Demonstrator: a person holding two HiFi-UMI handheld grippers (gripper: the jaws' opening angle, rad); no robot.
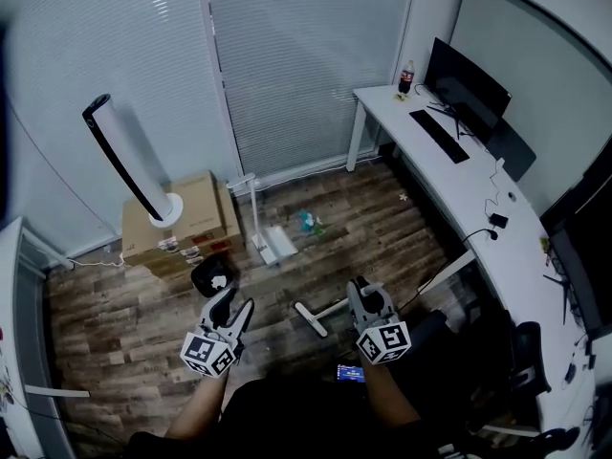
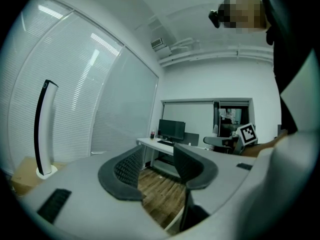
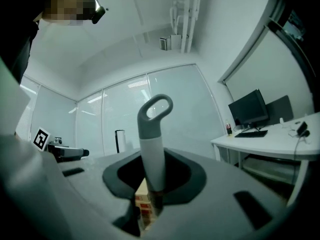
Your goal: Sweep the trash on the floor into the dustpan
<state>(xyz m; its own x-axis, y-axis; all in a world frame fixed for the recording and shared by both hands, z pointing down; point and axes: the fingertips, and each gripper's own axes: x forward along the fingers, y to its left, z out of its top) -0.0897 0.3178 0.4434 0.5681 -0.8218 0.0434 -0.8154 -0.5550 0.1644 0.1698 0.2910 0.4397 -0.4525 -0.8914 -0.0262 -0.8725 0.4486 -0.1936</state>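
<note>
My right gripper [image 1: 362, 293] is shut on the grey, loop-topped handle [image 3: 154, 134] of a white broom, which stands upright between its jaws [image 3: 155, 176]. The broom's head [image 1: 311, 319] rests on the wood floor between the two grippers. My left gripper [image 1: 232, 306] is open with nothing between its jaws [image 2: 157, 166]. A white dustpan [image 1: 274, 244] with a tall handle stands on the floor ahead, near the window. Teal trash [image 1: 306, 221] lies just right of it, and a small scrap [image 1: 404, 197] lies near the desk.
A cardboard box [image 1: 182, 223] and a tower fan [image 1: 129, 161] stand at the left by the blinds. A black object [image 1: 215, 277] sits in front of the box. A white desk [image 1: 459, 189] with a monitor [image 1: 464, 89] and a bottle [image 1: 406, 77] runs along the right.
</note>
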